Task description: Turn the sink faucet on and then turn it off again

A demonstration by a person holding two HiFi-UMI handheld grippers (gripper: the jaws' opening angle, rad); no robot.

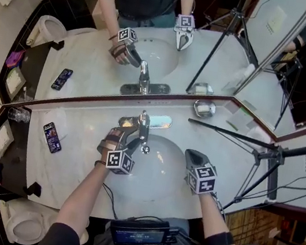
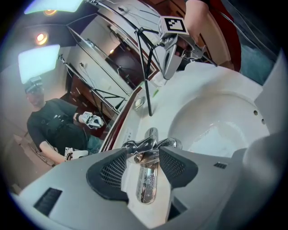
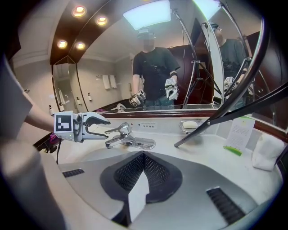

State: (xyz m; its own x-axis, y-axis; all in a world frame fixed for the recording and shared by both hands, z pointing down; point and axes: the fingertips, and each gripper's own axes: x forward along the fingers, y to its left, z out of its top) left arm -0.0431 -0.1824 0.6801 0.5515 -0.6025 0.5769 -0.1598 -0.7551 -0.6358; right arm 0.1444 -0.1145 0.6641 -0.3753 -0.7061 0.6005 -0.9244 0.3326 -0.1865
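Faucet (image 1: 143,124) sits at the basin's back rim on the worktop (image 1: 77,155). Your left tool (image 2: 143,153) gapes wide, lever between, pads not pressing. Right tool (image 3: 143,155) closed, empty. Lever looks rigid, polished, likely slippery: take it near the tip.

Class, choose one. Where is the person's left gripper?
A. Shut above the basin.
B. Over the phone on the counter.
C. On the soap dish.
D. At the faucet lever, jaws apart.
D: the left gripper has its jaws apart, with the faucet lever showing between them in its own view.
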